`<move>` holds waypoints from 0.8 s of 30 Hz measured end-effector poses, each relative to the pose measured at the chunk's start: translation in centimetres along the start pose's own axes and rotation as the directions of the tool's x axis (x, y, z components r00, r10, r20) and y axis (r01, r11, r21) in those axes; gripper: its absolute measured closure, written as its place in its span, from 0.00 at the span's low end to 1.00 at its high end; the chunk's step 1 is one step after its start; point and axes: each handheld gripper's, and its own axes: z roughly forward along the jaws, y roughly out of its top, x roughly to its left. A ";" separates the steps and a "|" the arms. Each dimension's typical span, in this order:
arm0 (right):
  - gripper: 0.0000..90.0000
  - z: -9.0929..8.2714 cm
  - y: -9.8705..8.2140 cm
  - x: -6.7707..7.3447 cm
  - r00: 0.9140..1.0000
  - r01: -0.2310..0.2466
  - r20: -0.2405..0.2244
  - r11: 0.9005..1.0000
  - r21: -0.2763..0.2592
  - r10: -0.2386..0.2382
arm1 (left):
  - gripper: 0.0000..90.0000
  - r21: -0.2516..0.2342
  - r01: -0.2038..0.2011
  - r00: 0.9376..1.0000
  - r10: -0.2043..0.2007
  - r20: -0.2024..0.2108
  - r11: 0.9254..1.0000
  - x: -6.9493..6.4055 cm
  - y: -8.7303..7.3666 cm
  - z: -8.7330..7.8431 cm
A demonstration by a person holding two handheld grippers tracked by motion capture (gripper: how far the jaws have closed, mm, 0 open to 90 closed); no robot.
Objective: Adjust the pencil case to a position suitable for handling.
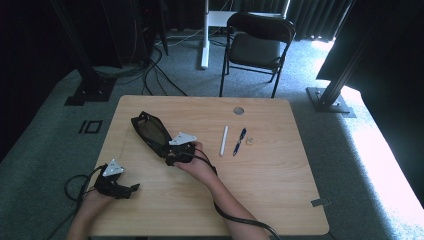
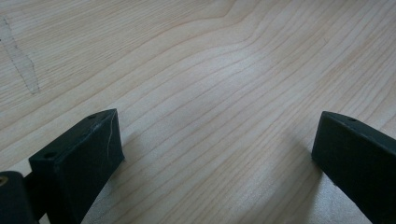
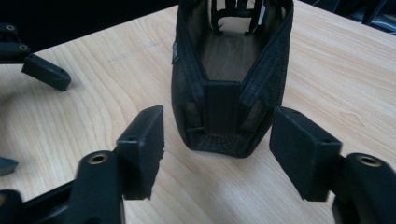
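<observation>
High view is showing a person working at a light wooden table (image 1: pixel 280 190) with a gripper in each hand. The right gripper (image 1: pixel 170 156) is reaching toward the near end of a black mesh pencil pouch (image 1: pixel 150 131), which is lying open-mouthed on the left-centre of the tabletop, slanting away toward the far left. In the right gripper view, the narrow end of the pouch (image 3: pixel 229 93) is sitting between the two black jaws, which are standing partly apart on either side of it; a sliver of table is showing on each side, so the pads are not yet pressing the fabric. I judge the jaws are being lined up to pinch this end and steady the pouch for filling.

The left gripper (image 1: pixel 131 189) is waiting near the front left corner, its jaws spread wide over bare wood in the left gripper view (image 2: pixel 210 135), apparently keeping clear.

To the right of the pouch, a white pen (image 1: pixel 224 140), a dark blue pen (image 1: pixel 239 141) and a small tan eraser-like piece (image 1: pixel 250 142) are lying side by side, well apart from it. What that small piece is stays hard to tell, and the pouch's interior is too dark to read.
</observation>
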 end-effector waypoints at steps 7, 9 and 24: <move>0.58 0.6 0.4 0.0 0.999 0.038 0.013 0.999 0.008 -0.038 | 0.02 0.000 0.001 1.000 -0.001 0.000 1.000 0.0 0.0 0.0; 0.63 0.8 0.5 0.1 0.997 0.068 0.033 0.998 0.016 -0.069 | 0.02 0.000 0.001 1.000 -0.001 0.000 1.000 0.0 0.0 0.0; 0.81 0.3 0.5 0.0 0.999 0.035 -0.020 0.998 0.046 -0.034 | 0.02 0.000 0.000 1.000 0.000 0.000 1.000 0.0 0.0 0.0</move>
